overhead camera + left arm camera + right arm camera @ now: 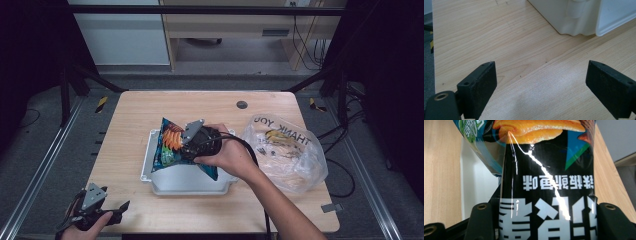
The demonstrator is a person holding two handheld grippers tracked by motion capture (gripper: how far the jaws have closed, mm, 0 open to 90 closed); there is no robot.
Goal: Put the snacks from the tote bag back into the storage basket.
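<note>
The right gripper (176, 145) is clenched on a snack bag (169, 142), a glossy black and blue packet printed with orange snacks and white lettering. In the right gripper view the bag (546, 182) stands squeezed between the two black jaws, its print upside down to the camera, with the sides of the packet pressed in where the jaws meet it. From the high view the bag is held tilted over a white plastic bin (185, 181) that sits near the middle of the bench (135, 115), a little toward its near edge; the bag's lower end hangs over the bin's right side, under the person's right hand (227, 155). Whether the bag touches the bin's floor cannot be told. The left gripper (116, 211) rests at the bench's near left corner, well apart from the bin, and is released: in the left gripper view its jaws stand wide with bare wood of the bench (506, 45) between them, and a corner of the white bin (579, 17) shows ahead of them. Toward the bench's right edge lies a crumpled clear plastic bag (286, 150) with "THANK YOU" printed on it, just beside the bin's right side. A small dark round grommet (242, 104) sits in the benchtop near the far edge.
</note>
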